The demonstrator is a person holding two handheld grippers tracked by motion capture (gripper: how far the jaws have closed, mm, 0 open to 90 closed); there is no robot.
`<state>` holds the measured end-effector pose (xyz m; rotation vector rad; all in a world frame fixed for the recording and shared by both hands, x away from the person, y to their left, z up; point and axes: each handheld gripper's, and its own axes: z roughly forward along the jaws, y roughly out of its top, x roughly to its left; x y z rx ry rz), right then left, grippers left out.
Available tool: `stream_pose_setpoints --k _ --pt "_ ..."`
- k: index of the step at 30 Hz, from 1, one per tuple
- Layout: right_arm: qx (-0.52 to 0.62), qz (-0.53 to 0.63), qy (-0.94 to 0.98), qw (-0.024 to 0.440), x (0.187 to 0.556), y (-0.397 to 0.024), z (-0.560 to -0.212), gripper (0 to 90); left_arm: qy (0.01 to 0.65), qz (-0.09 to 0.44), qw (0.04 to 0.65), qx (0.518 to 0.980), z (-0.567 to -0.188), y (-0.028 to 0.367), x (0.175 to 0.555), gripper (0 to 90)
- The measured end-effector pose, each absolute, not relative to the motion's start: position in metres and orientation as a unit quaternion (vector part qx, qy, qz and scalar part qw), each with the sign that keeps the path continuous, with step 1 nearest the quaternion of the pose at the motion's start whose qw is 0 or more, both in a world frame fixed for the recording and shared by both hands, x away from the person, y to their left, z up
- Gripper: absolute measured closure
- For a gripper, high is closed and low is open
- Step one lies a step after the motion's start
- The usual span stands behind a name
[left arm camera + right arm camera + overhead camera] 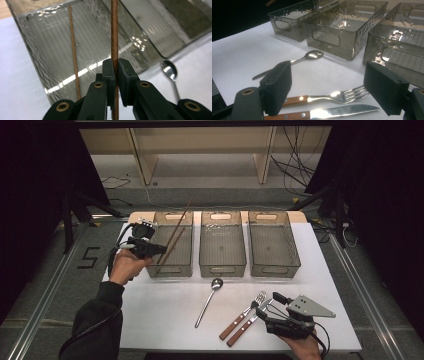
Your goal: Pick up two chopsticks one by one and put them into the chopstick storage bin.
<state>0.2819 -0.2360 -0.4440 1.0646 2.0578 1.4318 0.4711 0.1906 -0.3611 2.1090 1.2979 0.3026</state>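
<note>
Sorting cutlery into three clear bins looks barely begun. The left gripper, at nine o'clock on the table, is clamped on one chopstick over the left bin; another chopstick already lies inside. The spoon, fork and knife wait at six o'clock. The right gripper stands wide open and empty by the fork. No readable writing.

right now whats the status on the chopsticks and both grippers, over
Left gripper shut on a chopstick at the left bin. Second chopstick leans inside that bin. Right gripper open over fork and knife. Nothing in the way.
</note>
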Motion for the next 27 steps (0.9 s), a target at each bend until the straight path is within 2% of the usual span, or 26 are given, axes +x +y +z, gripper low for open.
stream_pose_setpoints --k 7,27 --pt "0.382 0.515 0.739 0.207 0.282 -0.237 -0.444 23.4 0.505 0.119 0.304 0.799 -0.368 0.196 0.488 83.7" --pt "0.383 0.515 0.739 0.205 0.282 -0.237 -0.444 23.4 0.514 0.124 0.27 0.805 -0.388 0.202 0.507 83.7"
